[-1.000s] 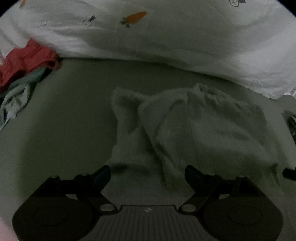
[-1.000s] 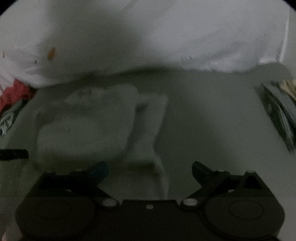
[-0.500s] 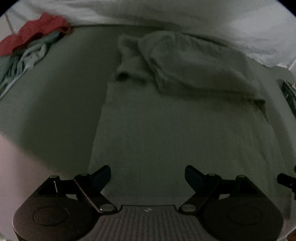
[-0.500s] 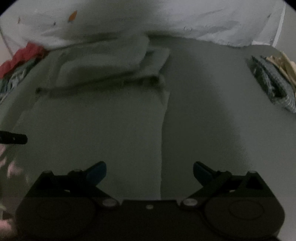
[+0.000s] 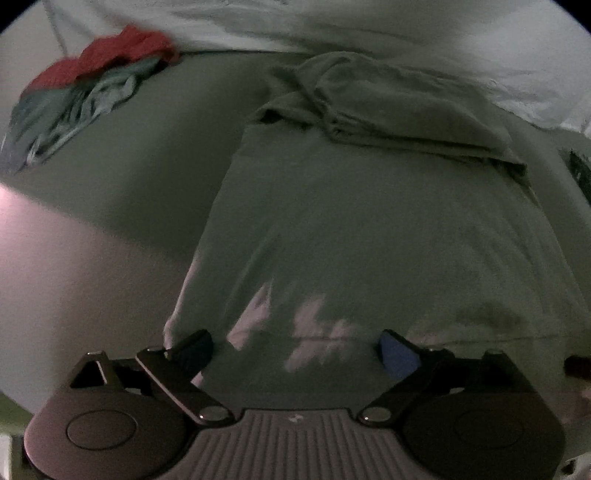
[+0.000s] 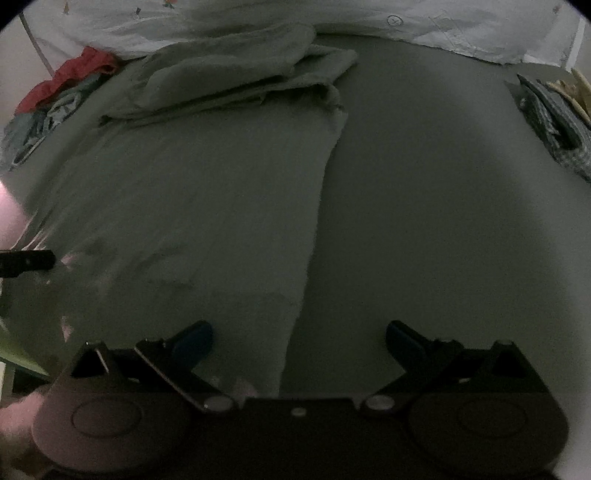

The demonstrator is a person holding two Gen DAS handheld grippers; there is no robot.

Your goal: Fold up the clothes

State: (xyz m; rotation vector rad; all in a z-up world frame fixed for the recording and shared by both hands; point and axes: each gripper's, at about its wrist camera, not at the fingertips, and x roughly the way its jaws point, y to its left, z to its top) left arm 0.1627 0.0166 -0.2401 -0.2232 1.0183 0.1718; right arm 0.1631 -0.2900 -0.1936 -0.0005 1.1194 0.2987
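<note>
A pale grey-green garment (image 5: 369,229) lies spread flat on the dark bed sheet (image 5: 140,155), its far end bunched into folds (image 5: 388,103). My left gripper (image 5: 295,345) is open at the garment's near left hem, with cloth lying between its fingers. The same garment (image 6: 192,206) fills the left half of the right wrist view. My right gripper (image 6: 299,338) is open over the garment's near right edge; that edge runs between its fingers. The other gripper's tip (image 6: 26,262) shows at the left.
A heap of red and teal clothes (image 5: 88,88) sits at the far left. A white quilt with small prints (image 5: 369,22) runs along the back. Folded dark patterned clothes (image 6: 554,118) lie at the far right. Bare sheet (image 6: 443,203) lies right of the garment.
Both grippers have pulled back toward the near end of the garment. The bunched folds now look far off and the flat cloth fills the views. Both stay open.
</note>
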